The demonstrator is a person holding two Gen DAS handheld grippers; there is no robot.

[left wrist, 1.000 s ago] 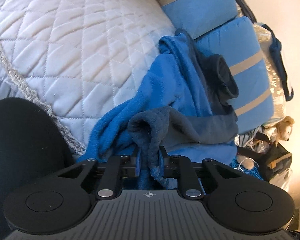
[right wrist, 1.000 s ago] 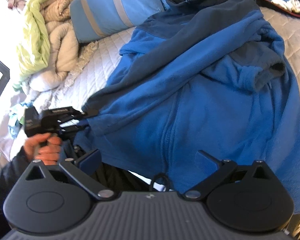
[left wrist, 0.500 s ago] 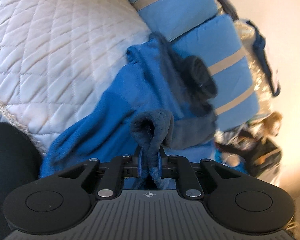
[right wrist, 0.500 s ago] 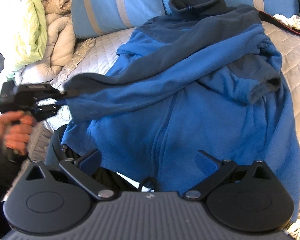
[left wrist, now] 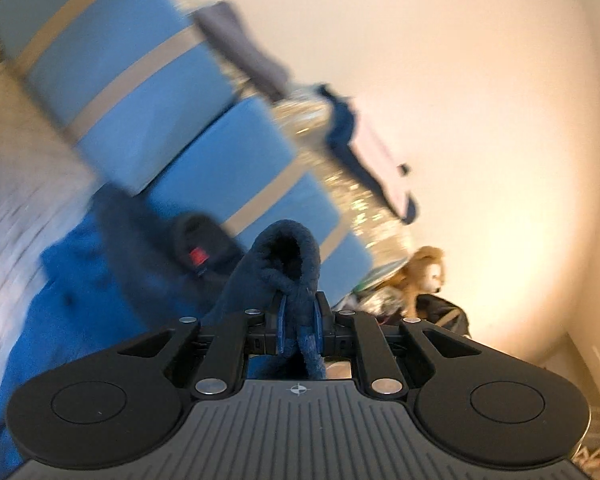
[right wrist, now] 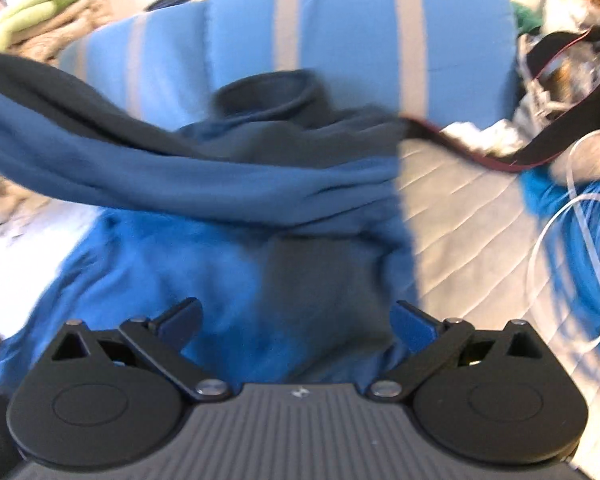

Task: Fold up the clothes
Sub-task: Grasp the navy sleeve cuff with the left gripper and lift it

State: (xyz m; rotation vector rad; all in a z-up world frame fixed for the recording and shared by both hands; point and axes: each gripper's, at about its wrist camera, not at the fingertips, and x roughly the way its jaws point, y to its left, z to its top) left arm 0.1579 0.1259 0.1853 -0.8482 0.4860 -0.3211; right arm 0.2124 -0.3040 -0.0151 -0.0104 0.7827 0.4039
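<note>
The blue fleece jacket [right wrist: 204, 272] lies spread on the quilted bed [right wrist: 472, 216], collar toward the striped pillows [right wrist: 340, 28]. One sleeve [right wrist: 148, 168] stretches across its chest, cuff [left wrist: 288, 264] clamped in the left claw [left wrist: 299, 330]. The right claw [right wrist: 296, 324] hovers agape, holding nothing. Folding looks partway; the body remains unfolded.

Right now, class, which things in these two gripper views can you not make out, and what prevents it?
- Left wrist view: the small red label on the dark fleece collar is motion-blurred, its text unreadable.
- Left wrist view: the tan stuffed toy is partly hidden behind clutter.
- Right wrist view: the raised blue fleece sleeve runs off the left edge, so its cuff is cut off.
</note>
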